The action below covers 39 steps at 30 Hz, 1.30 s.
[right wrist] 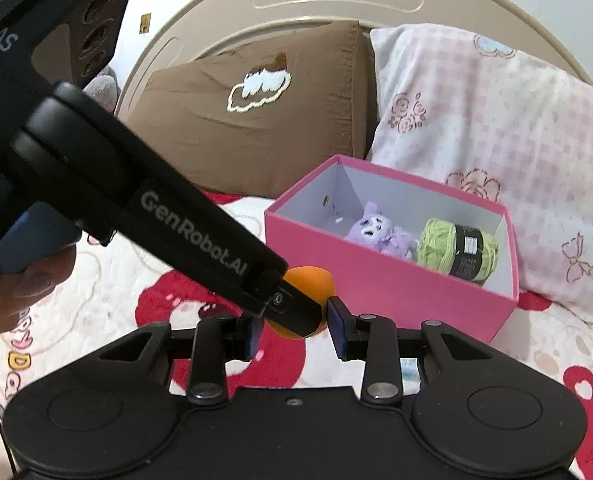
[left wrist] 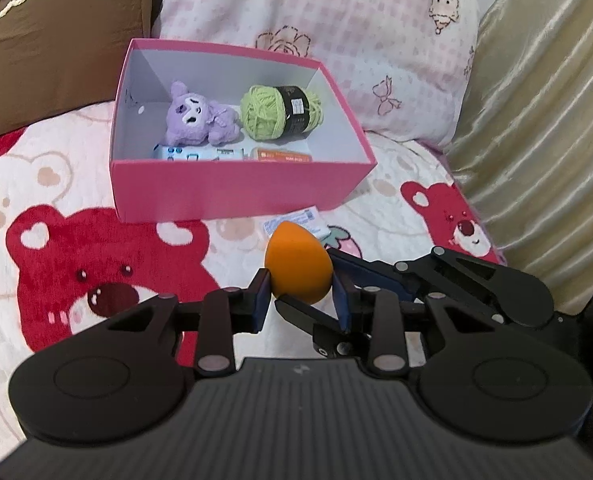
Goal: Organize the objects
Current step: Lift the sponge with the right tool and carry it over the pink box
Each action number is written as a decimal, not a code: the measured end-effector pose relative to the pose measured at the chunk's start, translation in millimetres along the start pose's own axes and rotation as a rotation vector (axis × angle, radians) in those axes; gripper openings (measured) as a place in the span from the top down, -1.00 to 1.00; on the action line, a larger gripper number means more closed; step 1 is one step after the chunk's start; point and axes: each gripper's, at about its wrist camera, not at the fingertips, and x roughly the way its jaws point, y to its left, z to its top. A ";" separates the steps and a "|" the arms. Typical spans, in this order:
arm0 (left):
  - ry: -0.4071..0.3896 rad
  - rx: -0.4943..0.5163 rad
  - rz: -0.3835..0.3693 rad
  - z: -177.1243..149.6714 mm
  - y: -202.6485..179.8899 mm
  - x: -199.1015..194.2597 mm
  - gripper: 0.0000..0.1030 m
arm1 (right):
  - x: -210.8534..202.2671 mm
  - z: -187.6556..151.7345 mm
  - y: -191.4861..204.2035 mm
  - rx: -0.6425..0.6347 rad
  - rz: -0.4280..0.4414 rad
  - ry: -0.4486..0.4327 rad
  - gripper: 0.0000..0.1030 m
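Observation:
An orange egg-shaped sponge (left wrist: pixel 298 266) is held just above the bear-print blanket, in front of a pink box (left wrist: pixel 232 194). My left gripper (left wrist: pixel 302 300) is shut on its lower part. My right gripper (right wrist: pixel 296 332) comes in from the right and closes on the same sponge (right wrist: pixel 312 280) crosswise, with a left finger (right wrist: pixel 292 314) lying over it. Inside the box (right wrist: pixel 380 292) are a purple plush (left wrist: pixel 196 120), a ball of green yarn (left wrist: pixel 280 112) and two flat packets (left wrist: pixel 200 154).
A small white packet (left wrist: pixel 296 220) lies on the blanket between the box and the sponge. Brown (right wrist: pixel 256 120) and pink (right wrist: pixel 496 140) pillows stand behind the box against a beige headboard. A gold curtain (left wrist: pixel 544 100) hangs at the right. A person's hand (right wrist: pixel 0 292) grips the left gripper's handle.

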 end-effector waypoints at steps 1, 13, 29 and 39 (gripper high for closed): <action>0.005 0.002 0.000 5.2 -0.6 -1.0 0.40 | -0.4 3.5 -2.3 0.000 -0.001 -0.004 0.23; 0.100 -0.132 -0.027 92.3 18.8 -10.2 0.42 | 12.3 55.2 -41.1 0.106 0.071 -0.040 0.22; 0.138 -0.450 0.039 163.1 89.4 79.0 0.40 | 124.4 109.4 -123.6 0.250 0.252 0.119 0.22; 0.141 -0.605 0.072 158.8 128.3 134.2 0.41 | 204.1 101.1 -150.9 0.346 0.267 0.309 0.22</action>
